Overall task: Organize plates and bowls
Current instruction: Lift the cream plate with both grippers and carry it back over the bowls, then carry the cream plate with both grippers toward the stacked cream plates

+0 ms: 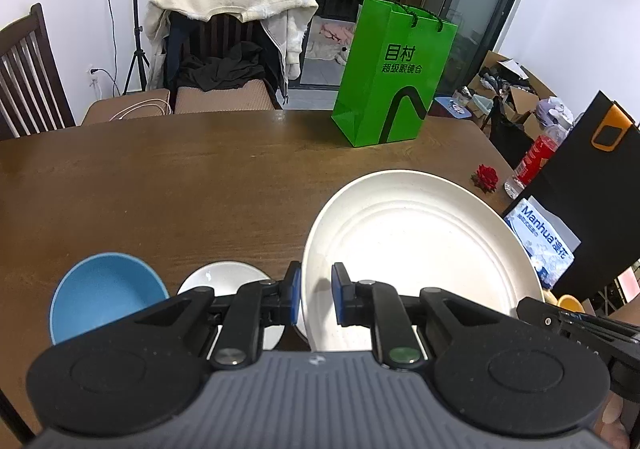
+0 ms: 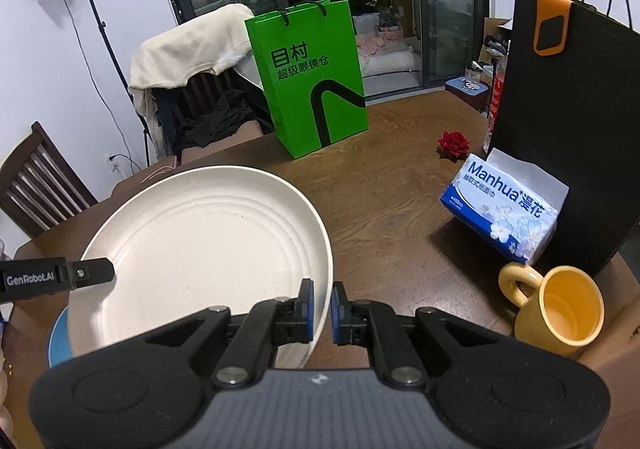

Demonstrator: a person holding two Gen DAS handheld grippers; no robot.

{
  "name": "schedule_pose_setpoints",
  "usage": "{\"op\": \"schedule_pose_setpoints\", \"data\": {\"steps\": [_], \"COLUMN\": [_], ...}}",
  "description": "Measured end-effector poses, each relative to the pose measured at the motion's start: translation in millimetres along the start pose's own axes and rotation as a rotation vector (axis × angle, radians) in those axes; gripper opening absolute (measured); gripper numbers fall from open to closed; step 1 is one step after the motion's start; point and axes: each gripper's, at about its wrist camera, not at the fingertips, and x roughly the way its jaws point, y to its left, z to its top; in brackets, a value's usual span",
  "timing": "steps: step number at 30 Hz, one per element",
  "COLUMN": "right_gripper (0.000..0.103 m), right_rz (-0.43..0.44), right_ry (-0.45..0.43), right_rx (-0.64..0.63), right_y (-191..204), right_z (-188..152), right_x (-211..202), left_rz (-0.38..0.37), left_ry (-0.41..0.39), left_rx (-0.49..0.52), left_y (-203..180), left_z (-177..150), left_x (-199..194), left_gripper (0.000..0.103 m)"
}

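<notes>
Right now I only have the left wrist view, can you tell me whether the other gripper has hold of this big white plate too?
Observer: Yes. The right gripper is clamped on the plate's near right rim, while the left gripper pinches its left rim.
Operator: What's right of the plate? I only see a sliver of yellow.
Observer: A yellow mug stands upright on the table, its handle turned toward the plate, apart from it.
Operator: And that blue pack?
Observer: A tissue pack leans against the black bag, with a red rose beyond it.
</notes>
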Motion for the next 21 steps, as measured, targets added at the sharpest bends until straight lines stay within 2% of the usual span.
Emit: {"op": "schedule_pose_setpoints", "data": {"steps": [21], "right_gripper": [0.008], "right_rz": [0.030], "right_ry": [-0.006], "right_rx": [-0.021], "right_y": [7], "right_z": [-53], "right_x": [-45], "left_rz": [0.014], "left_ry": [-0.020], "left_rx": [-0.009], "left_y": [9], "left_z": [-53], "left_x": [-49], "left_gripper": [0.016]}}
